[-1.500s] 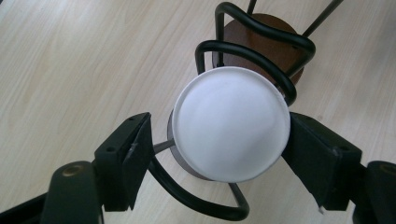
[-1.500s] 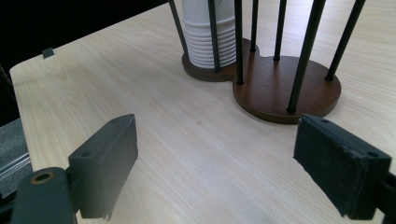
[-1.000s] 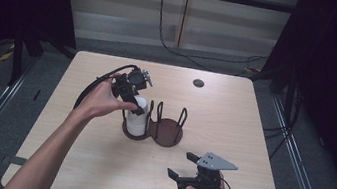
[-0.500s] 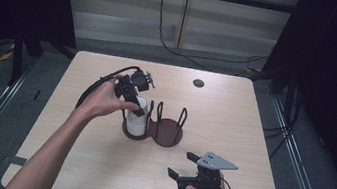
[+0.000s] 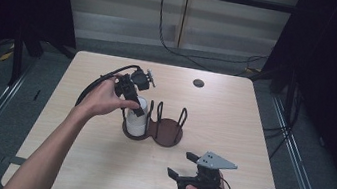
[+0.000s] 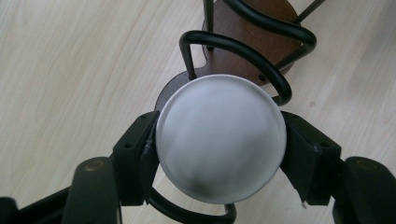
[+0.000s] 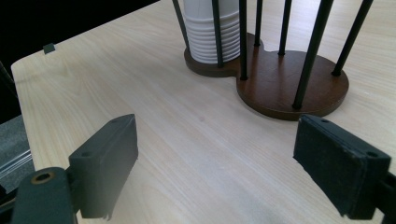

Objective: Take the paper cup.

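Left gripper (image 6: 219, 154) has just been closing from above and now clamps the top of the stack of white ribbed paper cups (image 5: 136, 117), evidently to lift one out. The stack stands in the left bay of the dark wooden two-bay holder with black wire uprights (image 5: 166, 133); the right bay is empty. Right gripper (image 5: 185, 165) rests wide open on the pale wooden bench (image 5: 254, 117), holding nothing

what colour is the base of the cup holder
Dark brown wood base, with black wire posts; the right gripper view shows it best.

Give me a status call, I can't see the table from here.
Left gripper fingers just closed on white cup stack in holder. Right gripper open, idle above table. Wire loops hug stack.
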`<state>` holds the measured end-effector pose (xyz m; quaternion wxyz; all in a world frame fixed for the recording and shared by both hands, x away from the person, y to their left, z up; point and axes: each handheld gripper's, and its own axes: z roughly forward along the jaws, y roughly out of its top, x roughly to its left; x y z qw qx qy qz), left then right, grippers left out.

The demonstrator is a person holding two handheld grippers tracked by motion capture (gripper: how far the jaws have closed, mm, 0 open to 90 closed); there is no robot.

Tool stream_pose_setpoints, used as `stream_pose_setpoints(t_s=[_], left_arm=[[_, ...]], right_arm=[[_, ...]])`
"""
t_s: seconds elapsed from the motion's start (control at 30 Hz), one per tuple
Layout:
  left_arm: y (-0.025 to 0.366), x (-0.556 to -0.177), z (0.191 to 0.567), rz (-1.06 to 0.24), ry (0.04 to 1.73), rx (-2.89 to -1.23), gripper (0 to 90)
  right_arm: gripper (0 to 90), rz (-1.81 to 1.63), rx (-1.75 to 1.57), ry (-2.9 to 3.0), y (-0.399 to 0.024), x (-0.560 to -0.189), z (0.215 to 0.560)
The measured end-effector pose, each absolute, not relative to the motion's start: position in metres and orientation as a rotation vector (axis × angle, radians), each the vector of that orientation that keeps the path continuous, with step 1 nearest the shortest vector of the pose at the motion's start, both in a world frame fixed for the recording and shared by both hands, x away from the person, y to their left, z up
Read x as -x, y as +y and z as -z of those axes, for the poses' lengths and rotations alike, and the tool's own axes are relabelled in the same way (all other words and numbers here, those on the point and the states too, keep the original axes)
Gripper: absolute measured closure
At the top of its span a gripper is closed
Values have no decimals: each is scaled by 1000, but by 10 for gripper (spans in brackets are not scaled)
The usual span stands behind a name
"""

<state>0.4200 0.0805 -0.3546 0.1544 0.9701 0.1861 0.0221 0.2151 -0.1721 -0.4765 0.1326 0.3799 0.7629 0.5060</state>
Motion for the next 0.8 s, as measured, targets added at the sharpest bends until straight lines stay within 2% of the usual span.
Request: stream_pose_setpoints(t_s=[0.8], left_arm=[[81,-420,342,-49,548,-2787,356]], right_arm=[[133,-1460,-1101,2231,-170,-216,477]])
